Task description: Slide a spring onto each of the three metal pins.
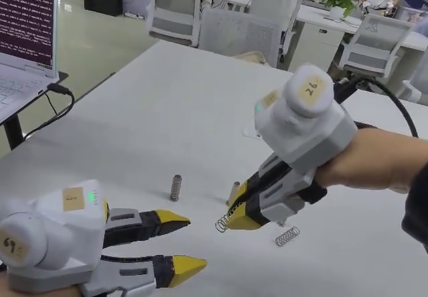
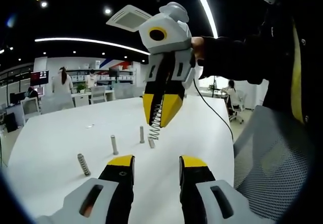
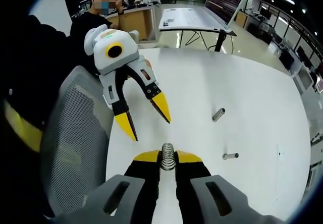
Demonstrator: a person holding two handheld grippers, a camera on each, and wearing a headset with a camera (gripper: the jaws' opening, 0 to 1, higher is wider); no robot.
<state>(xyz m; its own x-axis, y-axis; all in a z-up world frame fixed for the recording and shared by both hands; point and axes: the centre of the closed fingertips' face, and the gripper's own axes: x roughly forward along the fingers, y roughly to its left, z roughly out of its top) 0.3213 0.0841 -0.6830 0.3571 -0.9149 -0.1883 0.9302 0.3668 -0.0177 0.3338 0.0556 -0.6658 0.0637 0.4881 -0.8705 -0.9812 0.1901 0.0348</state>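
Small coiled steel spring [image 1: 223, 223] is pinched between the closed yellow-tipped jaws of the right gripper [image 3: 168, 158]. It is held off the white table [image 1: 167, 110], near the pins but seated on none. Progress, as judged: one upright metal pin [image 1: 176, 186] already wears a spring, while the nearer bare pin [image 2: 114, 144] and the farther bare pin [image 2: 142, 134] remain. A loose spring [image 1: 286, 236] lies flat on the table just beside the right gripper. The left gripper [image 1: 179, 243] stands apart, jaws spread and empty.

white table [image 1: 167, 96] | sprung pin [image 1: 176, 187] upright | bare pin [image 1: 233, 192] | 1 loose spring [image 1: 287, 236]
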